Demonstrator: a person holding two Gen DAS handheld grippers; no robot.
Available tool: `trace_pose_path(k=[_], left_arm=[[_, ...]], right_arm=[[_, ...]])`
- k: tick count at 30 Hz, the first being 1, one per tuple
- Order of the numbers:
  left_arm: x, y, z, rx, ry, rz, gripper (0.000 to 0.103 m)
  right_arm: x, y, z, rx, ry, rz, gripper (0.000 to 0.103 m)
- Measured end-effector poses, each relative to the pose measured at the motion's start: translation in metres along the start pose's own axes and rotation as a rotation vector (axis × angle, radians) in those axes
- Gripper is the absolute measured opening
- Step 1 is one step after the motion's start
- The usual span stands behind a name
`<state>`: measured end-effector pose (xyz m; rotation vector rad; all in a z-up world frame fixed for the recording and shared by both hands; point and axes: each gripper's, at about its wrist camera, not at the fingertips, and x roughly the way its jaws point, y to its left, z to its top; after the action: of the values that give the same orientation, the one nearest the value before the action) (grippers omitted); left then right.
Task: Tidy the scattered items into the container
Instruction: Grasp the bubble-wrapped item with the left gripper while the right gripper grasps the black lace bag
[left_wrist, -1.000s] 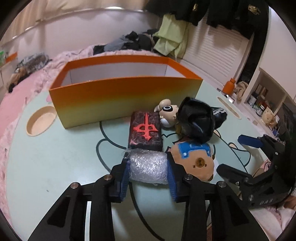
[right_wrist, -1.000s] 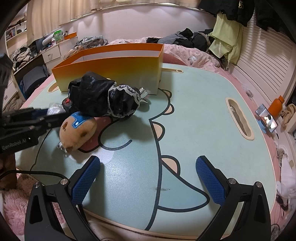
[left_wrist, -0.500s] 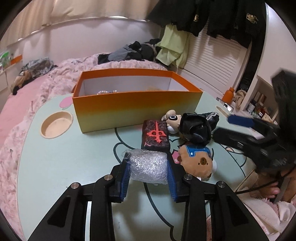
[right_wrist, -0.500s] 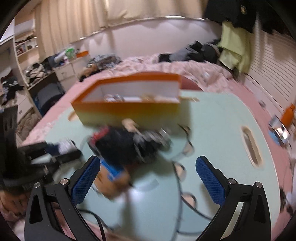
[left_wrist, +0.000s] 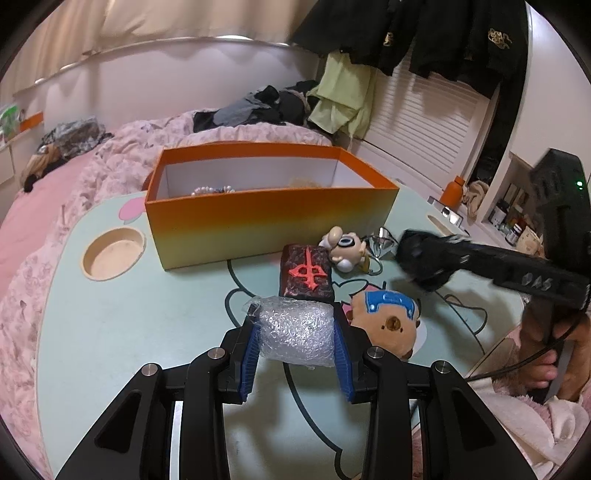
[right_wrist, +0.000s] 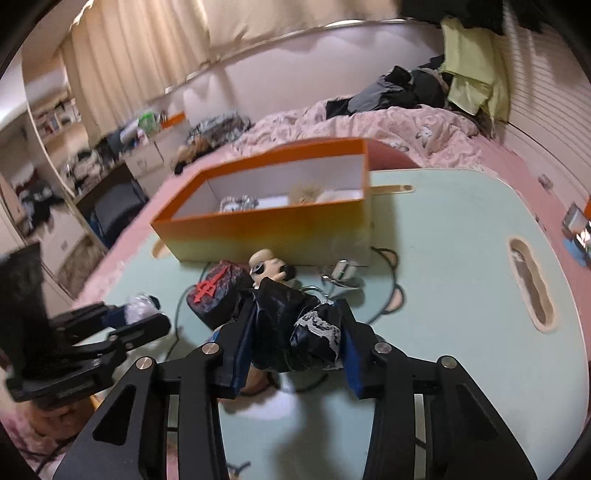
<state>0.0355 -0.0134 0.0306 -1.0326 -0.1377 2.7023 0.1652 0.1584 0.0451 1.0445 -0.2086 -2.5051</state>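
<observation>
Now, in the left wrist view, the left gripper (left_wrist: 295, 345) has its jaws clenched on a bubble-wrapped bundle (left_wrist: 295, 336), carried above the tabletop (left_wrist: 110, 332), much as it was a second ago. The orange box (left_wrist: 269, 218), the container, stands at twelve o'clock beyond it, with a few small things already inside. Between box and bundle lie a dark block with a red symbol (left_wrist: 306, 272) and, at one o'clock, a small big-headed figure (left_wrist: 345, 247); a brown plush (left_wrist: 386, 325) sits just beside the bundle at three o'clock. The right gripper (left_wrist: 424, 258) comes in from three o'clock with a black bundle. In the right wrist view, the jaws, wide apart half a second ago, have just been closing and now grasp that black lace-trimmed bundle (right_wrist: 295, 336), which has left its earlier spot on the tabletop. The box (right_wrist: 266, 229) lies at eleven o'clock, the left gripper (right_wrist: 140, 314) at nine. With each gripper loaded, both loads look ready to go into the box.
</observation>
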Motion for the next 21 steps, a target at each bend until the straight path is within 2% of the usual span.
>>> trace_pose_path(k=[6,11,15,21], left_arm=[[-0.007,0.002,0.022,0.020,-0.025,0.004,0.034],[-0.010,0.011,0.062,0.012,-0.038,-0.010,0.034],[0.006,0.022,0.106,-0.023,-0.020,-0.050,0.034],[0.053,0.030,0.138,-0.026,0.013,0.037,0.034]], right_arm=[[-0.026,-0.020,0.025,0.055,-0.075,-0.008,0.041],[-0.024,-0.008,0.064,0.014,-0.111,0.017,0.041],[-0.003,0.009,0.096,-0.029,-0.119,0.015,0.041],[0.047,0.016,0.125,-0.031,-0.042,0.030,0.041]])
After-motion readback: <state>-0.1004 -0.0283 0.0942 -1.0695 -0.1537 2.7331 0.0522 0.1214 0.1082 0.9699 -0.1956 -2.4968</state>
